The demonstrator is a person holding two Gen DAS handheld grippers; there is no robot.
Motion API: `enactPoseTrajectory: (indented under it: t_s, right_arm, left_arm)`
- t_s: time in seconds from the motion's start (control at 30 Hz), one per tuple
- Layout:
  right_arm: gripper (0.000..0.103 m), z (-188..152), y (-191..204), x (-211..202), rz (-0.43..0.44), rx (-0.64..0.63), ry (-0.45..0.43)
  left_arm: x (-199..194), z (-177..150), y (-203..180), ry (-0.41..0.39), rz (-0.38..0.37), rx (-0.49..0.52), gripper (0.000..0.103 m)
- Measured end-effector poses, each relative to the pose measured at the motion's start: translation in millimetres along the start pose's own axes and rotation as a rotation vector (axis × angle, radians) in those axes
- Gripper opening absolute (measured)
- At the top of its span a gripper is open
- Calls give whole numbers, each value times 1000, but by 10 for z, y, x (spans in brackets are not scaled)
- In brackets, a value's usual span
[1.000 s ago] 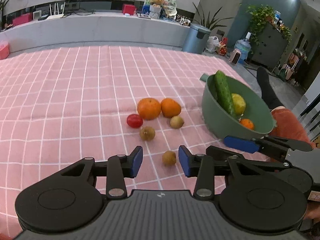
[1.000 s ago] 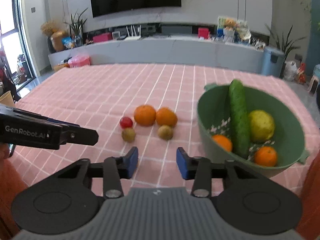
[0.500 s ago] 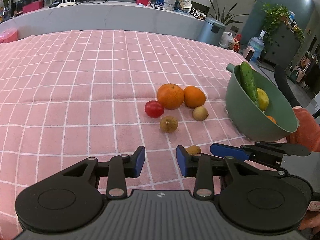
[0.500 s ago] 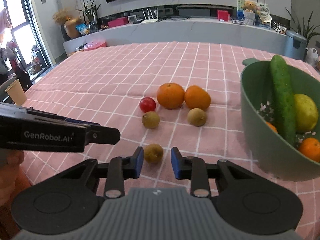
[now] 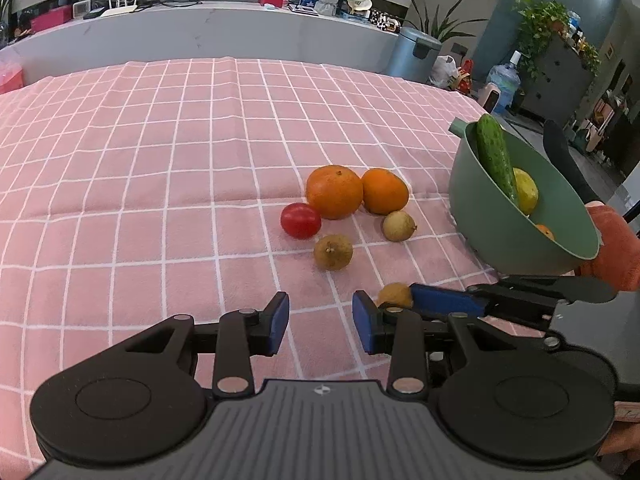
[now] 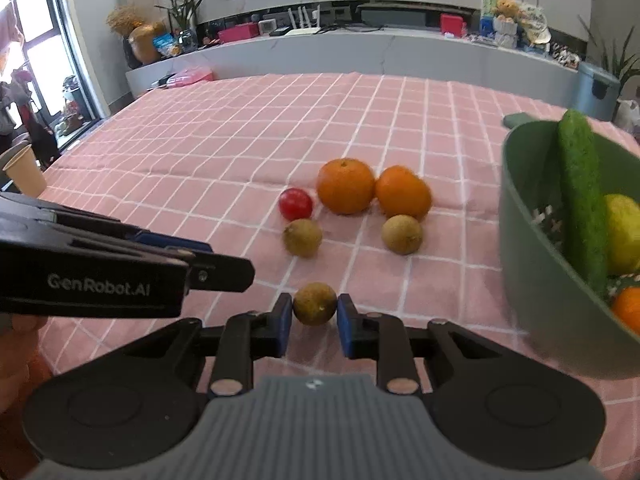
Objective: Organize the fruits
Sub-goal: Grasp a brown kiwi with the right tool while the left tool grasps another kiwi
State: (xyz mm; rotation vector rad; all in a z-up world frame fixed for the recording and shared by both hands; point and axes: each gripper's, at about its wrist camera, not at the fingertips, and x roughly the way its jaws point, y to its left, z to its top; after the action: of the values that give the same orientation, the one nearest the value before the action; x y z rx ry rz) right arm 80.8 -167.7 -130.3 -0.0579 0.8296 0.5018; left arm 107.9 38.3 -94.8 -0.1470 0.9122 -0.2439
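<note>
- Right tongs (image 6: 315,312) have moved in — now pinching the small brown fruit (image 6: 315,303) nearest the green bowl (image 6: 532,280), ready to lift.
- Left tongs (image 5: 320,322) spread, empty.

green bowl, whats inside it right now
The green bowl holds a cucumber, a lemon and an orange. Its wall hides the bottom, so more could be underneath.

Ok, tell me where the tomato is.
In the right wrist view the tomato sits mid-table on the pink cloth, touching the left side of the larger orange, just behind a small brown fruit.
</note>
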Motion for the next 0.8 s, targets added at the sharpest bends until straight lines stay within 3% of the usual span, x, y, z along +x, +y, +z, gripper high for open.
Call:
enactPoseTrajectory:
  t_s: [0.23, 0.6, 0.8]
  right_arm:
    - [20, 58, -133, -19, -78, 24, -20]
    - [20, 78, -163, 28, -76, 32, -15]
    - [20, 67, -165, 48, -73, 36, -4]
  left_arm:
    - [201, 91, -67, -19, 15, -9, 42]
    - [430, 177, -122, -10, 54, -10, 42]
    - [427, 172, -123, -10, 40, -10, 30]
